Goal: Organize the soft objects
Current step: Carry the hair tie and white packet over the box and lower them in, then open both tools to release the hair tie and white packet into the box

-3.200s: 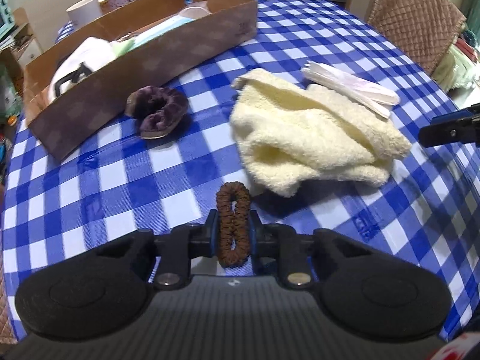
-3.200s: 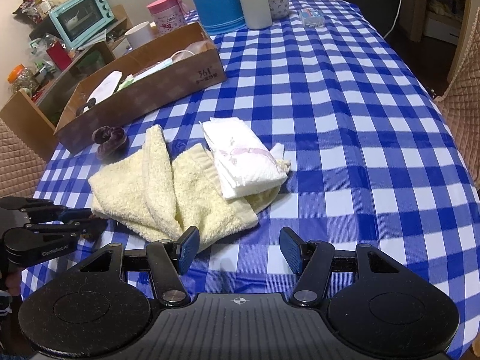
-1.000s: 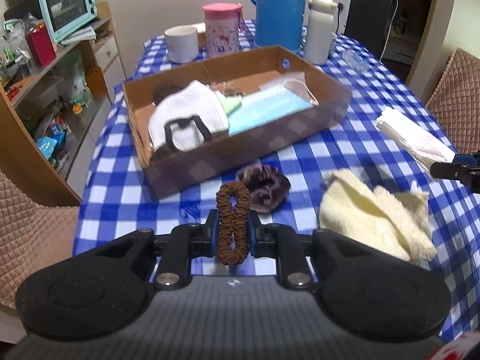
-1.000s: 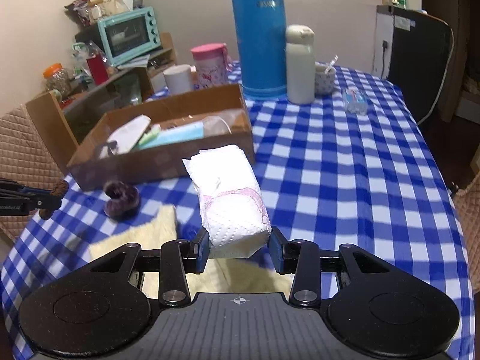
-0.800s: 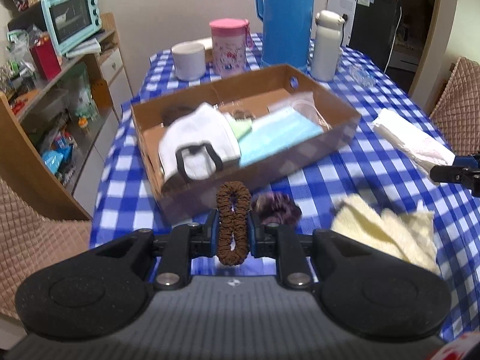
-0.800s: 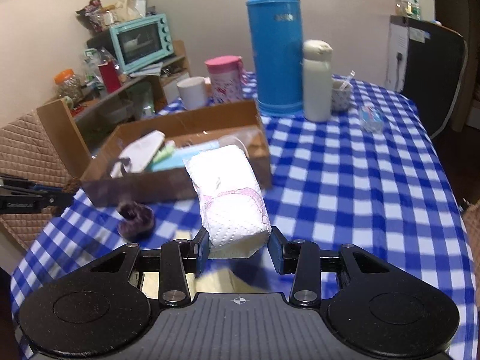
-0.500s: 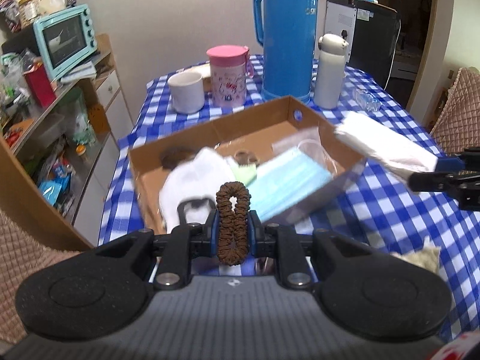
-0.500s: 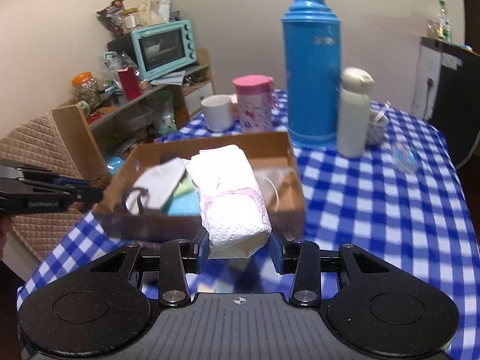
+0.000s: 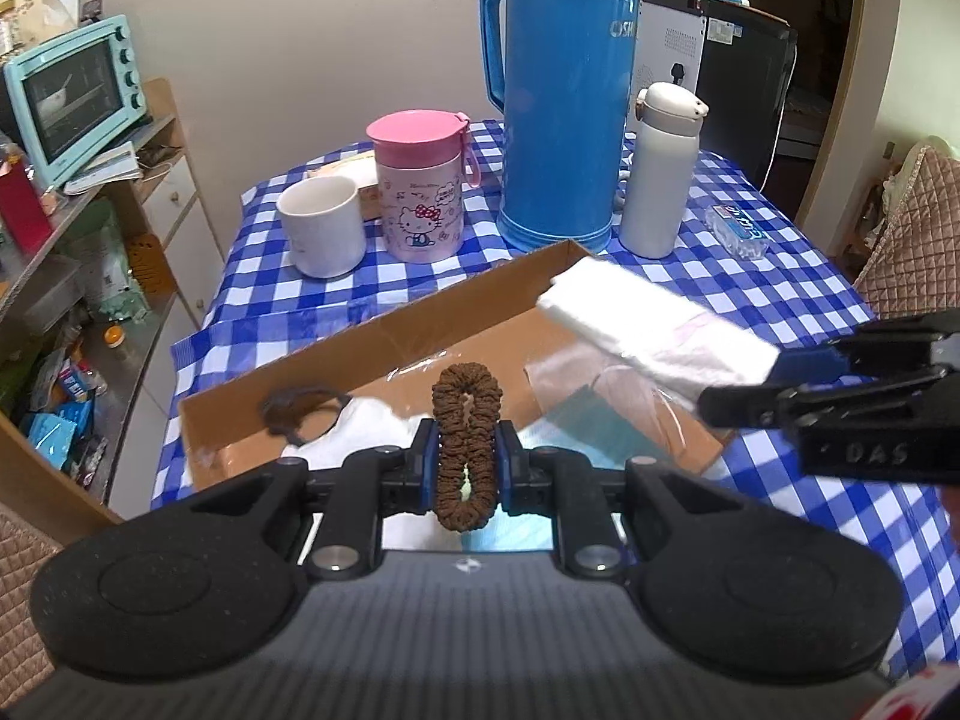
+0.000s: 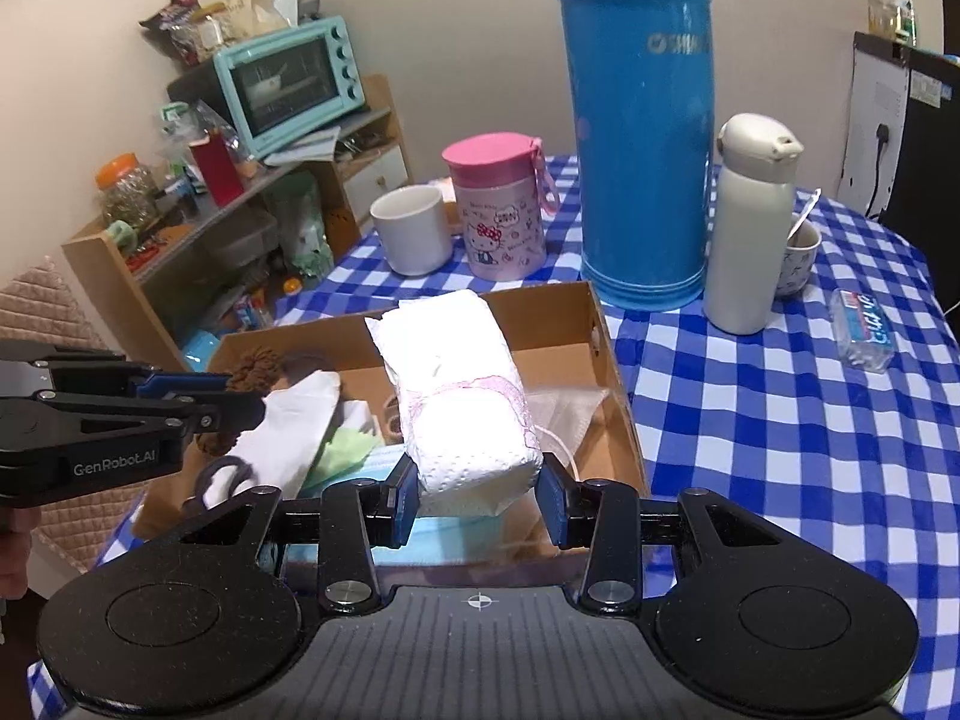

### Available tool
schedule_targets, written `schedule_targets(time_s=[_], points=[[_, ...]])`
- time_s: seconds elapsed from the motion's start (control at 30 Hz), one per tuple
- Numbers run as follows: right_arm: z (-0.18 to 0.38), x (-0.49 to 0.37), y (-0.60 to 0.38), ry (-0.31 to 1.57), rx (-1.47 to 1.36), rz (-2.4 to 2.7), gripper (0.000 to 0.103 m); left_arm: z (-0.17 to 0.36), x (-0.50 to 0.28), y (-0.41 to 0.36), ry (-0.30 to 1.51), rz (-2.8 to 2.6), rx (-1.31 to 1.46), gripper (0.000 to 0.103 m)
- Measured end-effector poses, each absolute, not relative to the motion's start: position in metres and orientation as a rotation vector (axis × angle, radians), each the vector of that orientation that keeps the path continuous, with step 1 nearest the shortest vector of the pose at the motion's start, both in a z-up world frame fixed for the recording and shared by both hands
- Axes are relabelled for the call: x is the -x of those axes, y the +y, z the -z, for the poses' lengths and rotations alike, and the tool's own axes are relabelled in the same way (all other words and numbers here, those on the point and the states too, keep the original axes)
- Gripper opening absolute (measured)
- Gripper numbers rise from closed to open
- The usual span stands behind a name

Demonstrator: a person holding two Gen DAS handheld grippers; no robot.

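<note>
Left gripper (image 9: pixel 467 467): jaws nearly closed, pads pressing both flanks of the scrunchie (image 9: pixel 467 437). The scrunchie stands upright in the grip, long axis running 12 to 6 o'clock in the left wrist view, upper loop clear above the pads.

Right gripper (image 10: pixel 478 495): jaws partly open, clamped on the near end of the pack (image 10: pixel 462 384), a soft white folded bundle. Its long axis runs away from the jaws toward 12 o'clock, tilted slightly to 11.

Both loads are carried off the surface (image 10: pixel 780 414). The box (image 9: pixel 336 354) lies directly beyond and below both grippers. From the left jaws its open interior is at 12 o'clock; bare cardboard floor shows at 10 to 11 o'clock near a dark ring (image 9: pixel 297 411), with a white mask (image 10: pixel 288 420) and blue mask (image 9: pixel 594 426) closer in. From the right jaws the far end of the pack overhangs the interior, with bare floor at 1 o'clock.

Judgement: neither gripper is clearly nearer; both appear positioned over the box. The release turns on lowering each item into free floor, the pack laid lengthwise along its current axis.
</note>
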State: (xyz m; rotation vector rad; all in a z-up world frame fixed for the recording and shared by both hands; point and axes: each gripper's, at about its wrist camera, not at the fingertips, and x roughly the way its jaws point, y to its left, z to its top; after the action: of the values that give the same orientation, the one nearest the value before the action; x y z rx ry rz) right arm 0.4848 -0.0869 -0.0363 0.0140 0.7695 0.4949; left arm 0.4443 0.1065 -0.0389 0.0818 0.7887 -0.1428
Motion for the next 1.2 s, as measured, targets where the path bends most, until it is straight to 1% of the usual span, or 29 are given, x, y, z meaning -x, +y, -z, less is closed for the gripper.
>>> schedule_targets(time_s=[0.3, 0.33, 0.37, 0.57, 0.87, 0.93, 1.0, 1.07, 1.17, 1.2], points=[[0.058, -0.524, -0.076, 0.804, -0.05, -0.466, 0.042, 0.057, -0.486, 0.103, 0.824, 0.154, -0.08, 0.018], [0.059, -0.527, -0.075, 0.798, -0.06, -0.461, 0.045, 0.059, -0.489, 0.103, 0.825, 0.155, -0.079, 0.018], [0.06, -0.53, -0.074, 0.793, -0.076, -0.461, 0.05, 0.06, -0.492, 0.103, 0.827, 0.156, -0.078, 0.018], [0.065, -0.543, -0.073, 0.783, -0.127, -0.452, 0.067, 0.067, -0.504, 0.102, 0.842, 0.166, -0.068, 0.018], [0.071, -0.538, -0.08, 0.8, -0.056, -0.424, 0.068, 0.075, -0.506, 0.102, 0.862, 0.17, -0.059, 0.019], [0.07, -0.536, -0.081, 0.799, -0.052, -0.424, 0.068, 0.074, -0.507, 0.103, 0.864, 0.166, -0.051, 0.025], [0.069, -0.535, -0.082, 0.8, -0.057, -0.427, 0.068, 0.073, -0.506, 0.104, 0.86, 0.152, -0.053, 0.035], [0.067, -0.533, -0.083, 0.798, -0.064, -0.429, 0.068, 0.071, -0.505, 0.105, 0.855, 0.137, -0.059, 0.039], [0.065, -0.53, -0.084, 0.795, -0.065, -0.436, 0.069, 0.069, -0.503, 0.109, 0.858, 0.127, -0.053, 0.05], [0.064, -0.529, -0.084, 0.794, -0.065, -0.436, 0.069, 0.068, -0.503, 0.11, 0.859, 0.12, -0.051, 0.051]])
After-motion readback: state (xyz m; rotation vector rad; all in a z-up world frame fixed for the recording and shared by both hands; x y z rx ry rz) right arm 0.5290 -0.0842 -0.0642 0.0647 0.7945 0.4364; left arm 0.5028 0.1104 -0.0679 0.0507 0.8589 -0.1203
